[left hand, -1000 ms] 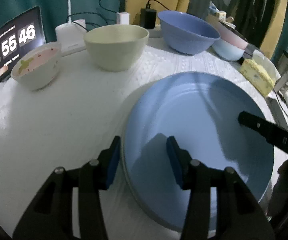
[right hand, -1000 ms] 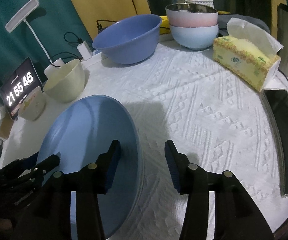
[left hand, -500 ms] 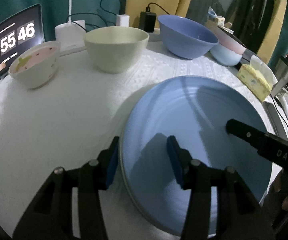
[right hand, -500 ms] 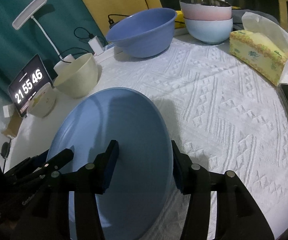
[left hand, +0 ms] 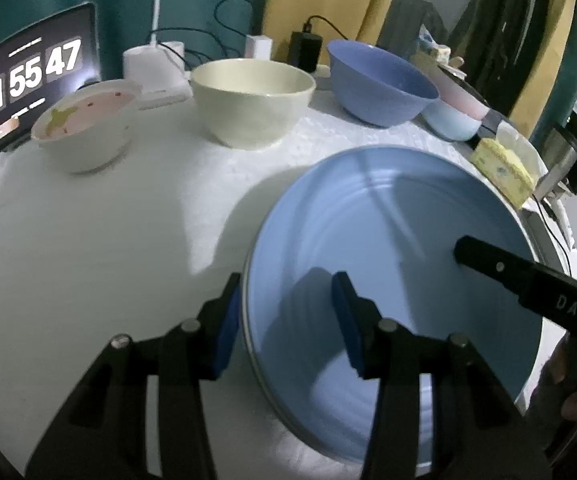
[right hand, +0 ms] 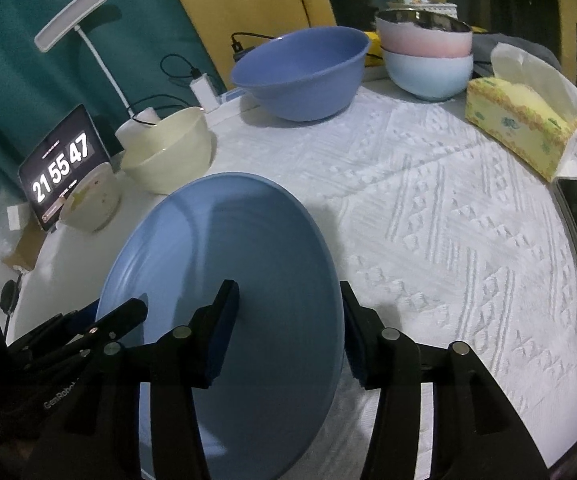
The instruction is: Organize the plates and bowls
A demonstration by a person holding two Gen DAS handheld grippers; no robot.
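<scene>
Angled steeply down at the near edge of the white-clothed table, the left gripper straddles the left rim of the blue plate while the right gripper straddles its right rim, both grasping it.

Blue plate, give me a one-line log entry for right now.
object: blue plate | left gripper: jaws clamp its rim | right gripper: jaws straddle opposite rim, grip unclear
</scene>
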